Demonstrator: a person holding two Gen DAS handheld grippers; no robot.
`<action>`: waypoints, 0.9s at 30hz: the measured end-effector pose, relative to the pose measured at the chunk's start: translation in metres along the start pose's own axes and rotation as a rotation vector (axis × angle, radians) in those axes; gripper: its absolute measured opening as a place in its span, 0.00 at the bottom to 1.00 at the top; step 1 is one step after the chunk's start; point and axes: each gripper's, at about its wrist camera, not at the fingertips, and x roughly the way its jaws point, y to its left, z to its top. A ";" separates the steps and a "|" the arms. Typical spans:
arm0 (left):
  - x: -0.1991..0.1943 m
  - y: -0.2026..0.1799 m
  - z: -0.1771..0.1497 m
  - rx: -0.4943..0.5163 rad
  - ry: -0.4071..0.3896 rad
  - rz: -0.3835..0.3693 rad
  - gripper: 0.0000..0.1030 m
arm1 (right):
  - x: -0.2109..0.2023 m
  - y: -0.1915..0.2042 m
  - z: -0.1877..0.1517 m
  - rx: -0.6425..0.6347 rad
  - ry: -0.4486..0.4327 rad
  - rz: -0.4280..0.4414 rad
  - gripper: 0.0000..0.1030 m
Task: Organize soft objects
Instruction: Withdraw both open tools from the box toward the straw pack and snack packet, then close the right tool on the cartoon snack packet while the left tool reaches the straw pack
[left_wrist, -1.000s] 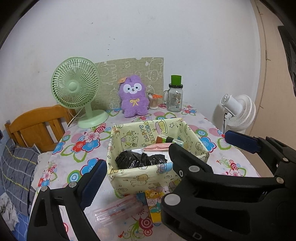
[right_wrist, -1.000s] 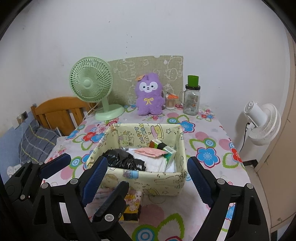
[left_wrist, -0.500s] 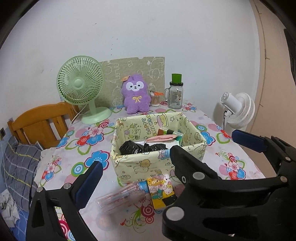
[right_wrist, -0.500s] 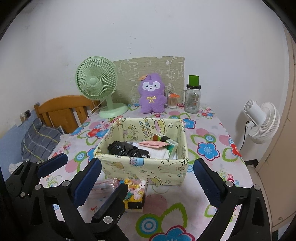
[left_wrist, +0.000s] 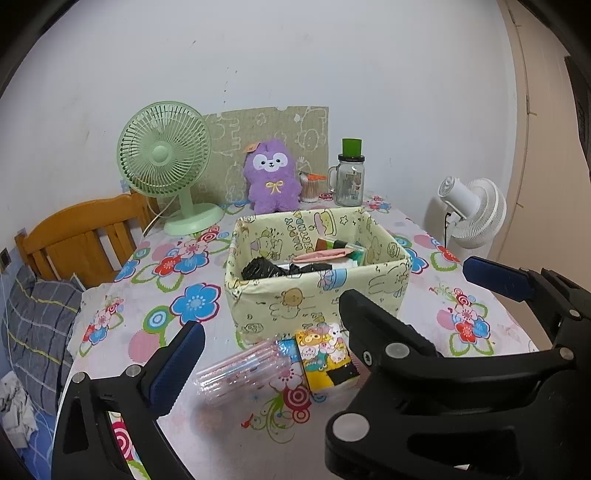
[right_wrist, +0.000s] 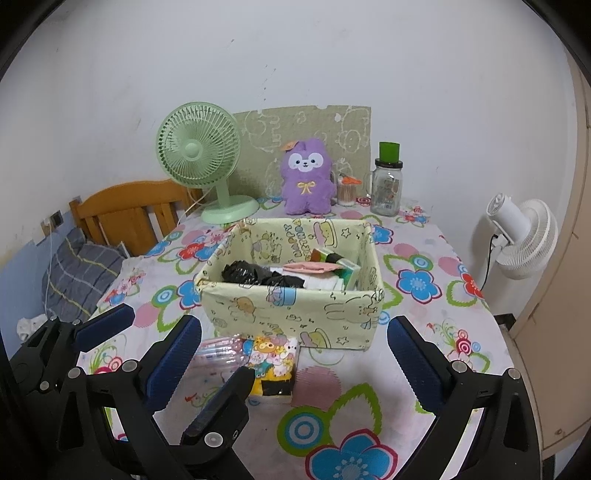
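A cartoon-printed tissue pack is being shown flat on the desk, its long axis pointing toward the fabric box. Both the left gripper and right gripper are being held released, nothing grasped.

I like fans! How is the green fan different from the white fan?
The green fan stands on the flowered table on its own round base; the white fan is off the table, past its right edge. The green fan faces the cameras; the white fan shows its back. Both have round cages.
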 end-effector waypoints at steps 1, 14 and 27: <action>0.000 0.001 -0.002 -0.001 0.001 0.000 1.00 | 0.000 0.001 -0.001 -0.001 0.004 0.000 0.99; 0.012 0.013 -0.020 0.015 0.040 -0.009 1.00 | 0.017 0.013 -0.018 0.007 0.050 0.006 0.99; 0.033 0.021 -0.033 0.030 0.083 -0.015 1.00 | 0.047 0.017 -0.030 0.015 0.115 0.005 0.99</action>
